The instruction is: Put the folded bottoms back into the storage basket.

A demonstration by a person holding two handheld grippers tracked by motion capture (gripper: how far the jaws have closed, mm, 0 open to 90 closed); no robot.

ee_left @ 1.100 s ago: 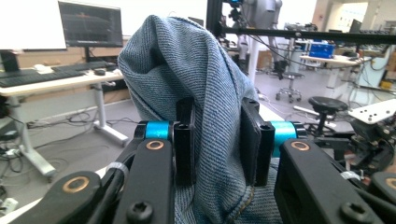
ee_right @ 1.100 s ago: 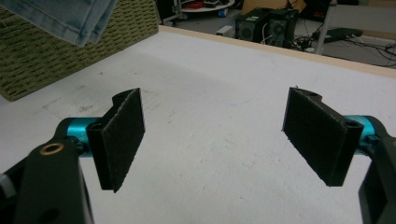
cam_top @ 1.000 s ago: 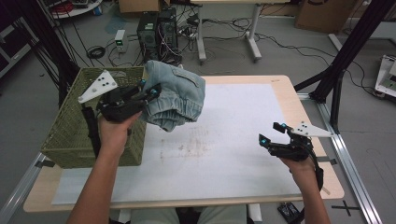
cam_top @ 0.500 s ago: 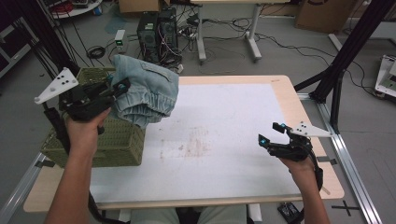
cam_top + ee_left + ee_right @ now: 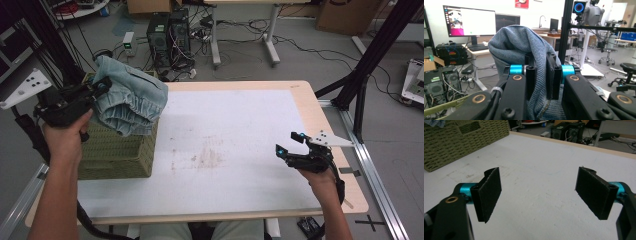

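One claw (image 5: 102,90) raised, gripping jeans (image 5: 131,100)

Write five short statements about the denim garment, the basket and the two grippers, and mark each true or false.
1. The left gripper is shut on the folded denim garment. True.
2. The denim garment lies flat on the white table cover. False: it is held up in the air, over the green woven basket.
3. The right gripper has its jaws wide apart with nothing between them. True.
4. The basket stands at the table's right edge, beside the right gripper. False: it stands at the left side, by the left gripper.
5. The right gripper holds a second piece of cloth. False: it holds nothing.
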